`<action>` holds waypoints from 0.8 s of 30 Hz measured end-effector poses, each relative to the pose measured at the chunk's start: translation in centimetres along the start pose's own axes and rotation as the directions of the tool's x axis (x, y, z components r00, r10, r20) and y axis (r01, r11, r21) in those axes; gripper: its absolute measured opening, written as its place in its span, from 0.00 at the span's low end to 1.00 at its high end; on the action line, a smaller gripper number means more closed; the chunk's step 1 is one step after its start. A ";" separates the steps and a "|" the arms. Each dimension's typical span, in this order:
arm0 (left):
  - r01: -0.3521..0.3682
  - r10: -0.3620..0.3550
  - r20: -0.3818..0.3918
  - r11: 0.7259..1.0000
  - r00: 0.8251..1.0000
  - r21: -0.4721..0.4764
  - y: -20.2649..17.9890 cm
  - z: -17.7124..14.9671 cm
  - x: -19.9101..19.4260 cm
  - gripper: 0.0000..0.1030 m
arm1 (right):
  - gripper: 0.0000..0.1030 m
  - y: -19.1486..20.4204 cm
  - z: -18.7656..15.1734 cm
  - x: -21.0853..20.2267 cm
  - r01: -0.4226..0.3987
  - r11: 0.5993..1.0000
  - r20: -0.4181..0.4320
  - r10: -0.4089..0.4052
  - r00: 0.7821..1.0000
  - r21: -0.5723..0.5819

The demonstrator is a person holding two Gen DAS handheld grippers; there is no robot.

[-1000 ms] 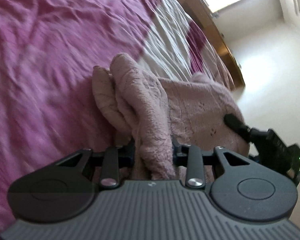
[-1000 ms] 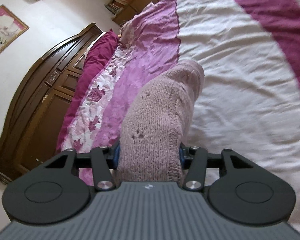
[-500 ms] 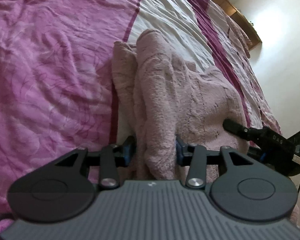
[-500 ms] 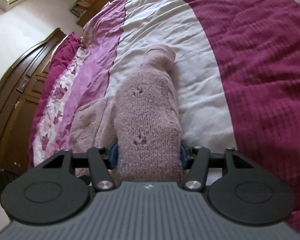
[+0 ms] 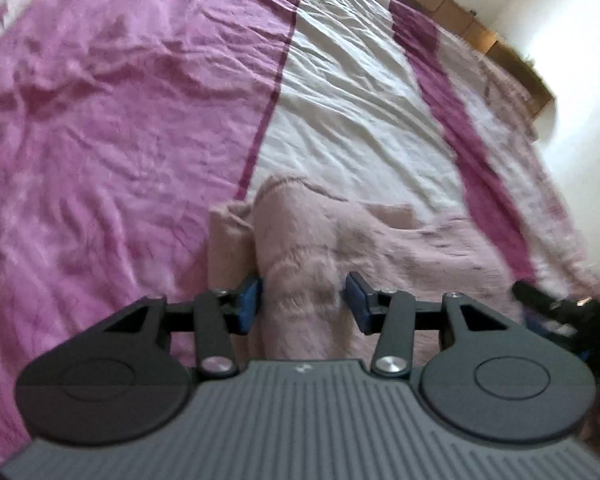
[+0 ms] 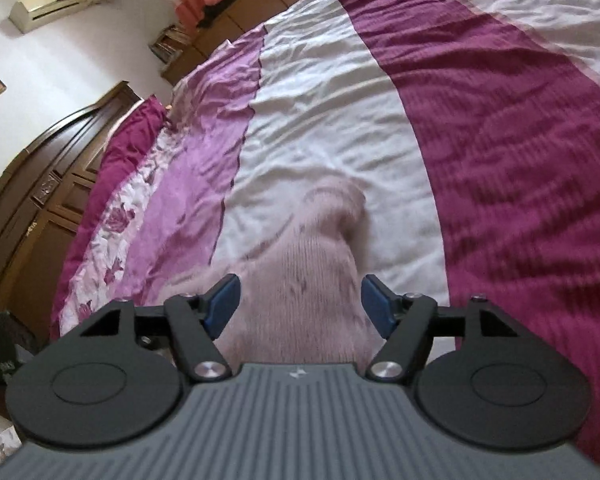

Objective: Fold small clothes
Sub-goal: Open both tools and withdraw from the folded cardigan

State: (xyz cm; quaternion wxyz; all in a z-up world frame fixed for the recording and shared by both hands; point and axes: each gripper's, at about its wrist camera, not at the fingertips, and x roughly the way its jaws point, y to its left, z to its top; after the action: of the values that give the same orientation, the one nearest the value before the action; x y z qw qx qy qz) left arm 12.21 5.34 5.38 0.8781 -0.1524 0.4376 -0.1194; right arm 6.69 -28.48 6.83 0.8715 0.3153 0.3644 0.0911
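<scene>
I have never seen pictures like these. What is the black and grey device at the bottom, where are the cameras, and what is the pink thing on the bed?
There is no robot here. A person holds a two-finger tool in each hand, and each tool carries a wide-angle camera looking forward along its fingers. One picture comes from the left tool, the other from the right tool. The blue parts are the finger pads.

Both cameras look down on a bed with a pink, white and purple striped cover. On it lies a small pale pink knitted garment, bunched into folds. Part of it sits between the fingers of each tool, but the pads do not seem to press it. The right tool's jaws are opening, so nothing looks firmly held.
</scene>
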 end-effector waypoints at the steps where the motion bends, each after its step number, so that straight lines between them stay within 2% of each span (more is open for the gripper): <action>1: -0.043 0.042 0.017 0.998 0.999 0.040 -0.3 -0.2 0.4 0.44 | 0.52 -0.1 0.1 0.6 0.010 1.000 -0.012 -0.010 1.000 -0.005; 3: -0.105 0.102 0.041 0.991 0.994 0.086 -0.6 -0.6 1.2 0.44 | 0.49 -0.1 -0.2 2.0 0.031 1.000 -0.033 -0.031 0.999 -0.001; 6: -0.128 0.120 0.074 0.986 0.990 0.103 0.2 -0.4 2.1 0.45 | 0.49 0.3 -1.5 3.5 0.084 0.996 -0.012 -0.084 0.996 -0.024; 10: -0.090 0.087 0.047 0.994 0.995 0.064 1.4 0.7 2.3 0.45 | 0.50 0.9 -2.0 3.7 0.110 0.993 0.018 -0.109 0.994 -0.034; 17: -0.040 0.040 0.011 0.999 0.999 0.024 0.8 0.2 -0.6 0.42 | 0.52 0.9 -2.1 1.1 0.077 0.997 0.032 -0.077 0.997 0.009; 24: -0.011 0.014 -0.018 0.992 1.000 0.125 -1.5 -2.4 -5.0 0.50 | 0.52 1.4 -3.7 -3.1 0.080 0.996 0.024 -0.079 0.997 -0.035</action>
State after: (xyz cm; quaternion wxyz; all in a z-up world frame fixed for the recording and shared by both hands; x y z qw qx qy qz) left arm 7.22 5.24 8.18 0.8825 -0.0931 0.4383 -0.1426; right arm 1.99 -26.78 7.51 0.8841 0.2858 0.3649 0.0594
